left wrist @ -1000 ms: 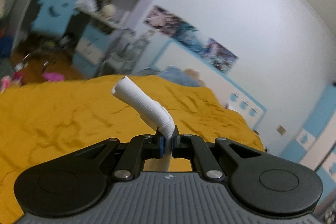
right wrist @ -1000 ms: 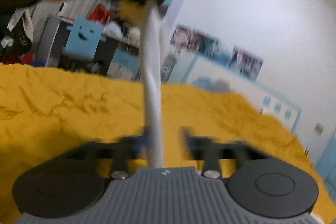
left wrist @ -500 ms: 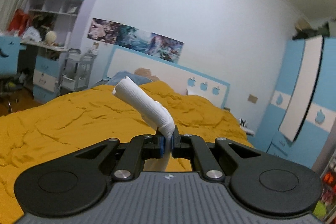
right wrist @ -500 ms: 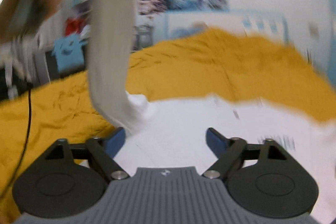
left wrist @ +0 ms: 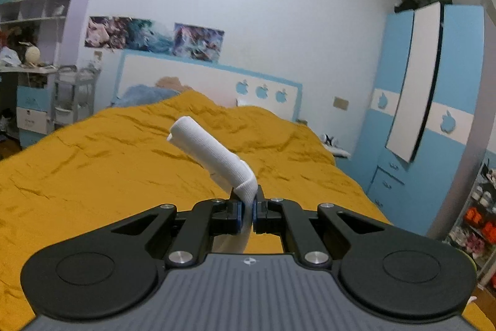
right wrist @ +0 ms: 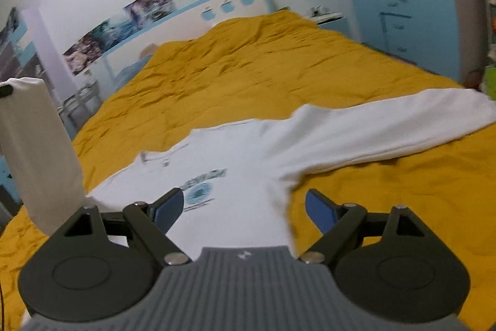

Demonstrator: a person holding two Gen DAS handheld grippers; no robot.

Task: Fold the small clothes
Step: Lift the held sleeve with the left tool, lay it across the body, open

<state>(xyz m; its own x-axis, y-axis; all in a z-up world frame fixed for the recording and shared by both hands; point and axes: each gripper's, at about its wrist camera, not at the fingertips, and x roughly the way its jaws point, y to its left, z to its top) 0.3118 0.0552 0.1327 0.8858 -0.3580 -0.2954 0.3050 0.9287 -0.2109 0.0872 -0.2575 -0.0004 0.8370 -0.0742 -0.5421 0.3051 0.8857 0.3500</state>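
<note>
A white long-sleeved shirt (right wrist: 248,154) with a small blue print lies spread on the yellow bedspread (right wrist: 263,67); one sleeve (right wrist: 387,129) stretches to the right. My right gripper (right wrist: 245,207) hovers open above the shirt's chest, with nothing between its blue pads. The other sleeve (right wrist: 40,151) hangs lifted at the left of that view. In the left wrist view my left gripper (left wrist: 245,211) is shut on that white sleeve's end (left wrist: 214,151), which juts up and to the left over the bedspread (left wrist: 93,169).
A white and blue headboard (left wrist: 210,82) stands at the far end of the bed, with posters above it. A blue and white wardrobe (left wrist: 427,114) fills the right side. Shelves and a desk (left wrist: 31,70) stand to the left.
My right gripper has let go of the sleeve, opened wide, and swung to the right over the shirt's body. My left gripper has panned right, still holding the sleeve.
</note>
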